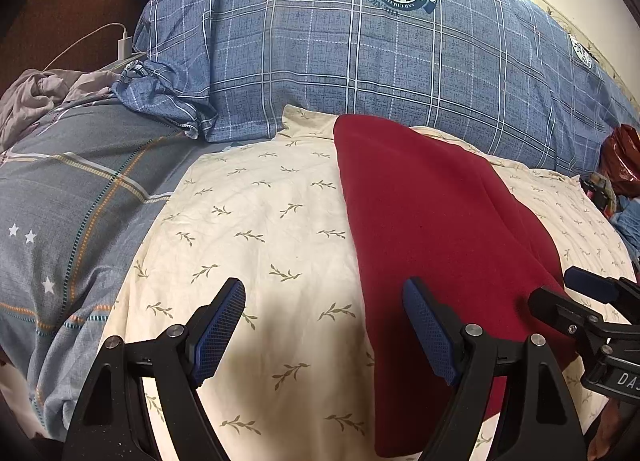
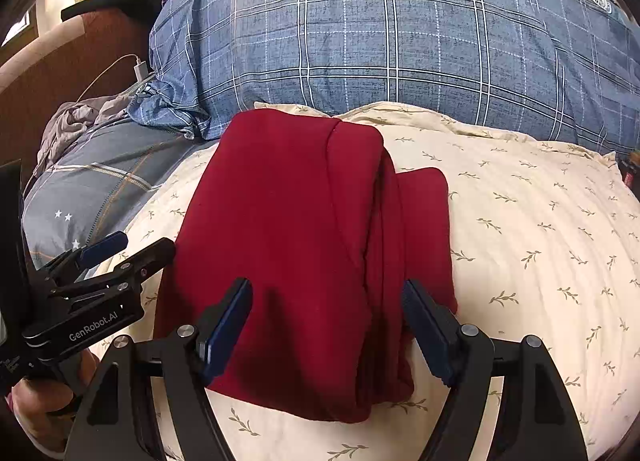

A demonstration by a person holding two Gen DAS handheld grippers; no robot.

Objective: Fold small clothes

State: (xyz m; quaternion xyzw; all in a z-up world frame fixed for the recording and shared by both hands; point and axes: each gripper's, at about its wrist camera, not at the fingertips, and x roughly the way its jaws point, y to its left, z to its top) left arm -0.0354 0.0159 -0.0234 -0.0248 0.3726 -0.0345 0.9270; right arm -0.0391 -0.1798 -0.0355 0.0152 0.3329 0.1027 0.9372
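A dark red garment lies folded into a long strip on a cream leaf-print pillow. In the left wrist view the red garment lies right of centre on the cream pillow. My left gripper is open and empty, hovering over the pillow at the garment's left edge; it also shows in the right wrist view. My right gripper is open and empty, its jaws standing on either side of the garment's near end. It shows at the right edge of the left wrist view.
A big blue plaid duvet is piled behind the pillow. A grey-blue striped pillow with stars lies to the left, with crumpled grey cloth and a white charger cable behind it. A red bag sits at far right.
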